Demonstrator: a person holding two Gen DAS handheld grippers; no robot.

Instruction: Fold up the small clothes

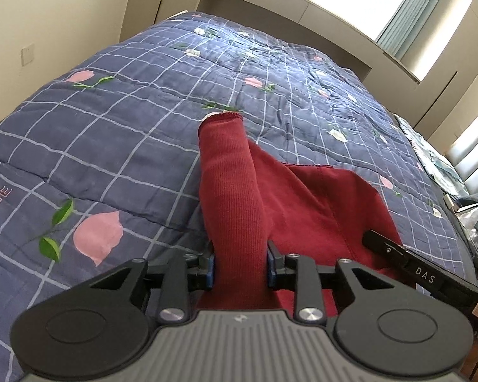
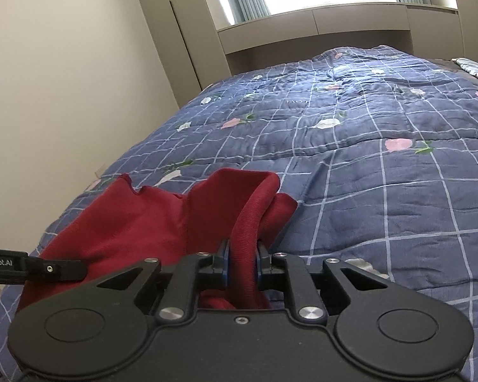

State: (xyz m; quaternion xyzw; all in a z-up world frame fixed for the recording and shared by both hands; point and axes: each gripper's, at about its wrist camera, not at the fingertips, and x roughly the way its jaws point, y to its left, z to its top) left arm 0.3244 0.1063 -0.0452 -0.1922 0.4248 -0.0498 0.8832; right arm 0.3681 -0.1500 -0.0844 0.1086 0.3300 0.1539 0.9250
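Dark red ribbed knit garment (image 1: 302,210) lies on the blue checked floral quilt (image 1: 127,133) of the bed. Left gripper (image 1: 240,265) clamps 1 ribbed sleeve; right gripper (image 2: 242,264) clamps a rolled ribbed edge. Judged soft, light, limp, stretchy; hold at seams and cuffs, or it sags.

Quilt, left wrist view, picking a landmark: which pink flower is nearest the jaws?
The large pink flower at lower left, beside two green leaves; the others lie farther up the quilt.

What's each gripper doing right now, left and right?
Left gripper: shut on the ribbed sleeve of the red garment.
Right gripper: shut on a rolled edge of the same garment.
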